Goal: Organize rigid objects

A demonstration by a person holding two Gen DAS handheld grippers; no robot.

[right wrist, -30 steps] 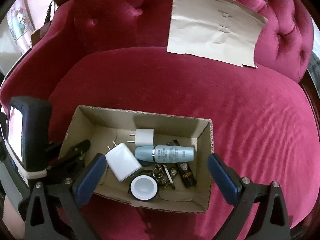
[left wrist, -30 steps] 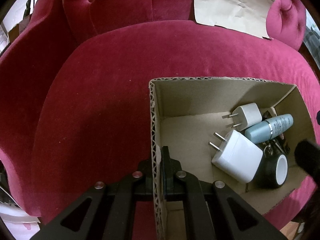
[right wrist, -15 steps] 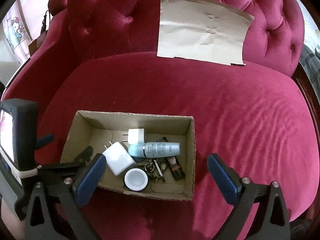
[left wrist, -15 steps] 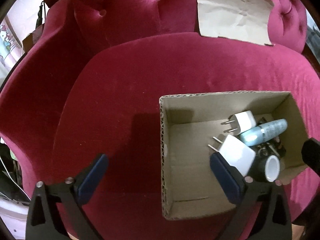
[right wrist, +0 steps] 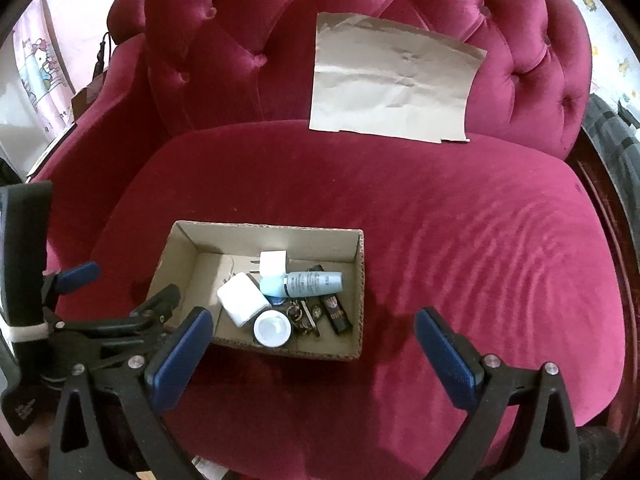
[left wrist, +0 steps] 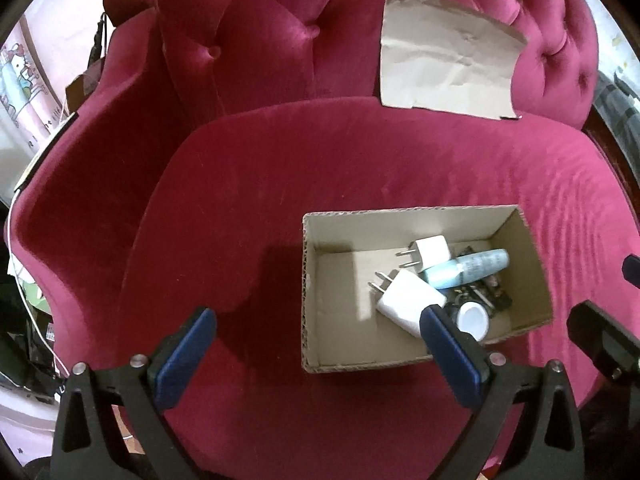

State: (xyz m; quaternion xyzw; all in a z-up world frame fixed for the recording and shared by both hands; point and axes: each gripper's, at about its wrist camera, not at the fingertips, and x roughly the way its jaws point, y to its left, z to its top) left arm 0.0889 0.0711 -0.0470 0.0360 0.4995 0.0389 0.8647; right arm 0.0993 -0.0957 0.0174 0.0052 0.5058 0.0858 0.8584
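Cardboard box (right wrist: 360,280) on sofa (right wrist: 480,240), chargers inside

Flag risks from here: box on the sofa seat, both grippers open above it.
1. The open cardboard box sits on a soft red velvet cushion; pressing a wall could tip it.
2. The pale blue bottle lies against both white plug chargers, so lifting one may roll it.
3. The keys are tangled beside the black stick; wide fingers may snag both.

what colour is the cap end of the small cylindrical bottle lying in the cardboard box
Light blue on the small cylindrical bottle in the cardboard box; right wrist view shows it best.
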